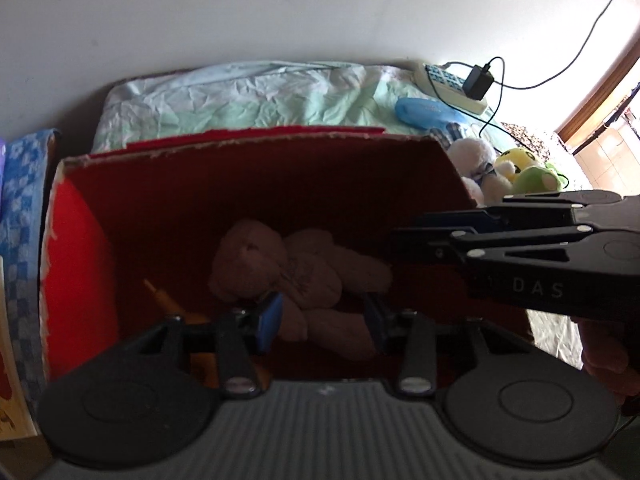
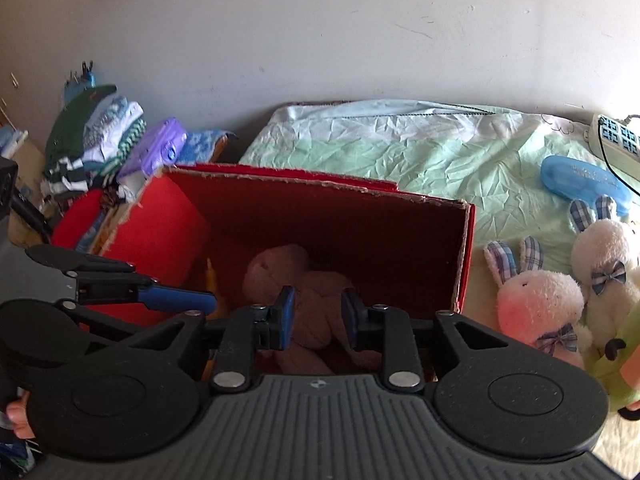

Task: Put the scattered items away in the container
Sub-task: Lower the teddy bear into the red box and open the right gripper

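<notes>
Both grippers over red box (image 2: pixel 400 236), angled down into it. Brown teddy (image 1: pixel 280 276) lies on box floor, already tidied.

L gripper (image 1: pixel 324 322): jaws narrow, apart, nothing clamped. R gripper (image 2: pixel 318 318): same, teddy visible past gap, prob. no contact.

Left outside on bed (image 2: pixel 400 148): two white bunnies (image 2: pixel 536 300), green plush (image 1: pixel 534 178). Judged next.

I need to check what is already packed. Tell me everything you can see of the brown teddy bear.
The brown teddy bear is soft plush and lies on its side on the floor of the red cardboard box, head toward the box's left wall, limbs sprawled to the right. It sits in shadow, so face details are unclear. Neither gripper's pads visibly press on it.
</notes>
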The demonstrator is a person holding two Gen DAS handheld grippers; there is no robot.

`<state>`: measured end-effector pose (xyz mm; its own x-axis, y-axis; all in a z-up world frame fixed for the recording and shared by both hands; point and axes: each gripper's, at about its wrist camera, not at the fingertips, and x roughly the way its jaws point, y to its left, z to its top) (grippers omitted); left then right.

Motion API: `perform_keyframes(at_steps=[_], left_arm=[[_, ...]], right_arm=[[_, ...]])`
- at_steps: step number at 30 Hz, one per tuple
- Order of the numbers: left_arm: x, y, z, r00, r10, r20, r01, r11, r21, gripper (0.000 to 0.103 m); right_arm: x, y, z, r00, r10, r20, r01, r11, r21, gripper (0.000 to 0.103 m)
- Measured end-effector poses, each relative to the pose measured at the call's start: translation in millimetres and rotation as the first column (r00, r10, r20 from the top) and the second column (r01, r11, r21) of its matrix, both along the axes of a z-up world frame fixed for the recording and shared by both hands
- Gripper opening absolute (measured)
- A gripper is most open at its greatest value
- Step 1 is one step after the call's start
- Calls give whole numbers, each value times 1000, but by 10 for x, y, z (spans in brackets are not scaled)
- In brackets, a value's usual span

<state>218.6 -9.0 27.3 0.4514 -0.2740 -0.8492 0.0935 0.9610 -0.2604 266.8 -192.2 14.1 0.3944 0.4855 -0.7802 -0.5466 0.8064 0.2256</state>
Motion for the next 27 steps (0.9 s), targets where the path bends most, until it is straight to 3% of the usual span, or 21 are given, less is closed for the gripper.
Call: perform_keyframes(at_steps=[5,8,12,21,27], left_arm=[[171,1,-246,991,56,-122,-58,998,-13,44],[280,4,-402,976,95,-195,-103,994,-28,44],[398,-24,-552,957,122,-262,-136,990,-36,44],[474,72,-575,946,158,-284,-147,987,61,46],[471,218,-553,943,189,-273,-167,981,101,46]], right_arm=[[250,178,-129,995,45,-90,-50,997,-57,34],[342,336,-218,989,91,-118,-106,986,-132,47],[452,462,-361,987,88,-133,-111,978,-179,48],[642,495,-634,958,-26,-287,-17,989,-148,48],[655,306,-691,873,-122,-472,102,992,-68,46]])
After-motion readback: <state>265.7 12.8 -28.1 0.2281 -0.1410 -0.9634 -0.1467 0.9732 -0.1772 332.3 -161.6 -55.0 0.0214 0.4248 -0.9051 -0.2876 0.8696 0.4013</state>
